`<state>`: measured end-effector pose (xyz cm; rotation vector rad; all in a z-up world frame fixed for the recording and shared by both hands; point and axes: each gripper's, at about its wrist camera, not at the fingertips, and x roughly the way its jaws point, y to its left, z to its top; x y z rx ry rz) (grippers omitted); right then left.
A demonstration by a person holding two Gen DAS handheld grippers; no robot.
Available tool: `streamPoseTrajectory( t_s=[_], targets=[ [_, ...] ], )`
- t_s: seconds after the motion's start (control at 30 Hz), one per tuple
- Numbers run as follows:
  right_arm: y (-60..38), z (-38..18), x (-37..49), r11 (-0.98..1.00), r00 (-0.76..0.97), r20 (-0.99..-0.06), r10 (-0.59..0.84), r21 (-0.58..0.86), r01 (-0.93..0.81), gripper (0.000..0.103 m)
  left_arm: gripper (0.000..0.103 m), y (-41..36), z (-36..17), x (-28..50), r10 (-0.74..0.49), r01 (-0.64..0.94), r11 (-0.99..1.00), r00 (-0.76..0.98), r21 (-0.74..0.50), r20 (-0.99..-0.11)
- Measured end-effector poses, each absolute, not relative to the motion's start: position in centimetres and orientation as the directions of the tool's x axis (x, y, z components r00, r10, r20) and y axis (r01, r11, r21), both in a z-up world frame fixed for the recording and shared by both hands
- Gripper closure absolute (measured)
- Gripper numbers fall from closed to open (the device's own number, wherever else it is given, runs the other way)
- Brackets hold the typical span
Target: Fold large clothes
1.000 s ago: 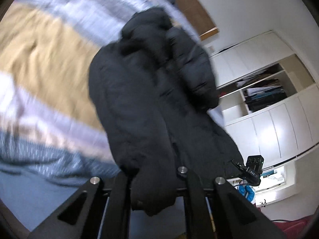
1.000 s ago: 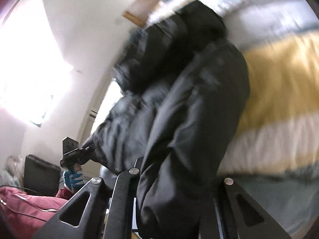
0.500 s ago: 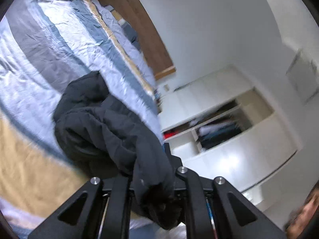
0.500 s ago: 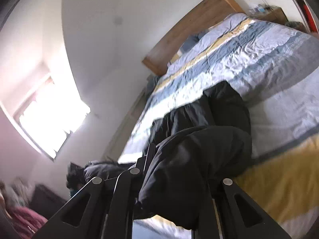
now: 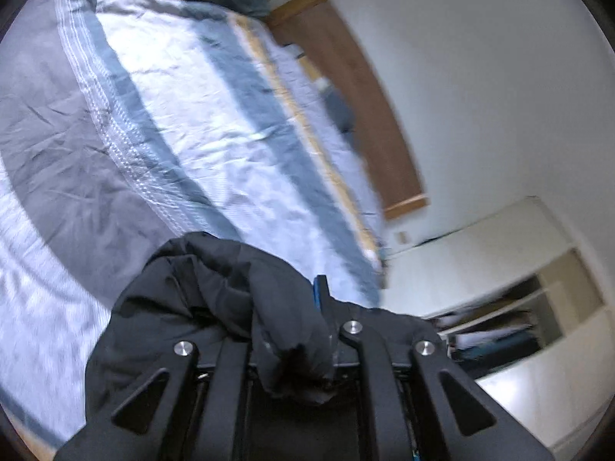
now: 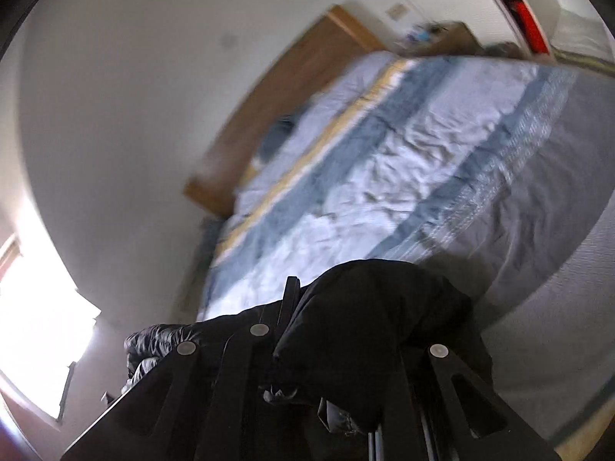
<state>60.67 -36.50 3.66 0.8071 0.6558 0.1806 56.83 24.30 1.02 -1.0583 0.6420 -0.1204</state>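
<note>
A black puffer jacket hangs bunched from both grippers over the striped bed. My left gripper is shut on a fold of the jacket at the bottom of the left wrist view. My right gripper is shut on another part of the jacket, which bulges between its fingers. Most of the jacket is hidden below both views. The fingertips are buried in the fabric.
The bed cover has grey, white, blue and yellow stripes, with a wooden headboard at its far end. A white wardrobe with open shelves stands to the right. A bright window is at the left in the right wrist view.
Both grippers have swung upward with the jacket. The views now look along the bed toward the headboard, and less of the jacket shows than before.
</note>
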Motion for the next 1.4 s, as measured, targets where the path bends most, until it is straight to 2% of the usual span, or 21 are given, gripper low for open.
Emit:
streamPoseTrajectory(
  t_s=[0.13, 0.3, 0.5, 0.67, 0.73, 0.77, 0.8, 0.83, 0.87, 0.9, 0.93, 1.0, 1.17, 1.27, 1.4],
  targets=[
    [-35.8, -1.3, 66.8, 0.726, 0.751, -0.576, 0.323, 0.66, 0.194, 0.09, 0.091, 22.7, -4.8, 63.8, -0.354, -0.286, 0.584, 0.753, -0.76, -0.555],
    [-35.9, -6.6, 72.2, 0.73, 0.704, -0.642, 0.305, 0.632, 0.261, 0.091, 0.09, 21.0, -10.1, 69.6, -0.346, -0.284, 0.681, 0.688, -0.675, -0.639],
    [-34.3, -10.4, 75.7, 0.767, 0.655, -0.688, 0.312, 0.59, 0.254, 0.092, 0.09, 19.6, -14.1, 72.5, -0.347, -0.268, 0.721, 0.658, -0.639, -0.668],
    [-34.5, -11.2, 76.3, 0.753, 0.627, -0.705, 0.333, 0.599, 0.273, 0.091, 0.09, 20.2, -14.4, 72.3, -0.385, -0.299, 0.69, 0.621, -0.66, -0.683],
    [-35.0, -10.3, 75.7, 0.738, 0.644, -0.683, 0.344, 0.621, 0.264, 0.08, 0.085, 21.6, -13.7, 71.5, -0.441, -0.316, 0.611, 0.625, -0.725, -0.644],
    [-35.4, -9.6, 75.1, 0.725, 0.66, -0.663, 0.353, 0.639, 0.255, 0.073, 0.077, 22.4, -13.1, 70.8, -0.467, -0.32, 0.561, 0.639, -0.764, -0.611],
    [-36.0, -8.5, 74.4, 0.704, 0.681, -0.627, 0.378, 0.672, 0.228, 0.054, 0.067, 23.7, -12.1, 69.8, -0.496, -0.313, 0.495, 0.664, -0.811, -0.559],
    [-36.2, -7.8, 74.1, 0.697, 0.692, -0.609, 0.387, 0.685, 0.212, 0.035, 0.062, 24.7, -11.2, 69.1, -0.508, -0.299, 0.456, 0.686, -0.838, -0.521],
    [-36.5, -6.6, 73.5, 0.7, 0.703, -0.597, 0.387, 0.686, 0.197, 0.029, 0.056, 25.5, -10.1, 68.5, -0.507, -0.285, 0.437, 0.706, -0.853, -0.495],
    [-36.6, -5.1, 72.9, 0.714, 0.714, -0.587, 0.381, 0.678, 0.176, 0.021, 0.051, 26.5, -8.6, 67.5, -0.493, -0.268, 0.425, 0.733, -0.865, -0.469],
    [-36.5, -3.8, 72.4, 0.731, 0.722, -0.584, 0.372, 0.663, 0.161, 0.017, 0.05, 27.3, -7.3, 66.7, -0.473, -0.258, 0.427, 0.752, -0.866, -0.458],
    [-36.2, -0.9, 71.4, 0.778, 0.742, -0.588, 0.322, 0.611, 0.146, 0.015, 0.046, 28.7, -4.4, 64.9, -0.42, -0.248, 0.447, 0.79, -0.86, -0.446],
    [-34.0, 4.8, 69.6, 0.845, 0.785, -0.548, 0.29, 0.532, 0.059, 0.014, 0.046, 25.7, 1.4, 63.3, -0.307, -0.225, 0.701, 0.762, -0.677, -0.57],
    [-30.4, 5.8, 69.5, 0.876, 0.765, -0.56, 0.318, 0.482, -0.012, 0.014, 0.046, 20.9, 2.3, 63.9, -0.291, -0.164, 0.808, 0.725, -0.566, -0.624],
    [-24.0, 4.8, 70.0, 0.9, 0.706, -0.599, 0.377, 0.418, -0.126, 0.015, 0.046, 13.3, 0.8, 65.7, -0.277, -0.079, 0.896, 0.669, -0.437, -0.69]
  ],
)
